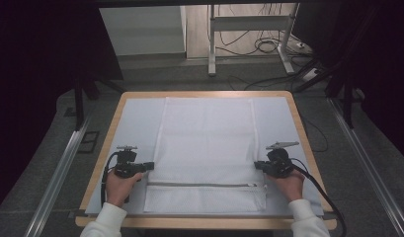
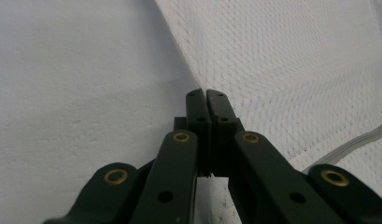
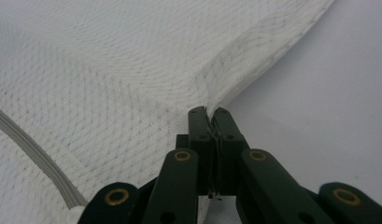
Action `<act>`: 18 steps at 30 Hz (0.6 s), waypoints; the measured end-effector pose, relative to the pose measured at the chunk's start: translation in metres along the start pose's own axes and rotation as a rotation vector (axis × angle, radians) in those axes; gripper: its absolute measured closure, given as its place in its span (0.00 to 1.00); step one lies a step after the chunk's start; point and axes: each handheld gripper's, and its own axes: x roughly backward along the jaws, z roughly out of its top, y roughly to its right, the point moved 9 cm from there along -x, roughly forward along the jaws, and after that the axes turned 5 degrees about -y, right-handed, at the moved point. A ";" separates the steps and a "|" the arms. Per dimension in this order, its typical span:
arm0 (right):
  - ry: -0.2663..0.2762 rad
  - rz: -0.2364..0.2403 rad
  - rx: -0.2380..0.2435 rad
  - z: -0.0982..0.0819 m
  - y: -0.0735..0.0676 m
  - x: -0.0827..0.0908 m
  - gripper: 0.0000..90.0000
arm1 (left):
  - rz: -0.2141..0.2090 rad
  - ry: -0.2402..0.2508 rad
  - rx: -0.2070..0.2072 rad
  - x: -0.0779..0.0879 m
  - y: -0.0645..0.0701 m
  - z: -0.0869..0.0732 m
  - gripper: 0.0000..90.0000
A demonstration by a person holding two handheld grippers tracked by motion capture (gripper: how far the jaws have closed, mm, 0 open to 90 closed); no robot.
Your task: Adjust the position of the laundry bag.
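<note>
White mesh laundry bag (image 1: 207,148) lies flat mid-table, long axis running away from the person, zipper (image 1: 204,184) crosswise near the front; left gripper (image 1: 149,166) and right gripper (image 1: 257,166) sit level, each clamped on its own side edge.

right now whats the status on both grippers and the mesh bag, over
Left gripper shut on mesh bag left edge. Right gripper shut on right edge. Bag flat on white mat, zipper near the person. Nothing in the way.

A grey carpeted floor (image 1: 155,74) (cables (image 1: 268,47) trailing) surrounds a white metal frame (image 1: 249,24), dark curtains (image 1: 36,59) aside.
</note>
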 end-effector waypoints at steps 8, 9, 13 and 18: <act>0.041 -0.033 -0.011 0.002 0.008 0.008 0.58 | 0.098 0.071 -0.044 0.011 -0.004 0.004 0.63; 0.064 -0.038 -0.024 0.004 0.010 0.010 0.52 | 0.091 0.091 -0.043 0.014 -0.002 0.007 0.56; 0.129 -0.055 -0.067 0.009 0.018 0.018 0.41 | 0.055 0.159 -0.046 0.025 0.013 0.017 0.38; 0.165 -0.072 -0.073 0.009 0.022 0.024 0.39 | 0.017 0.173 -0.112 0.032 0.047 0.020 0.34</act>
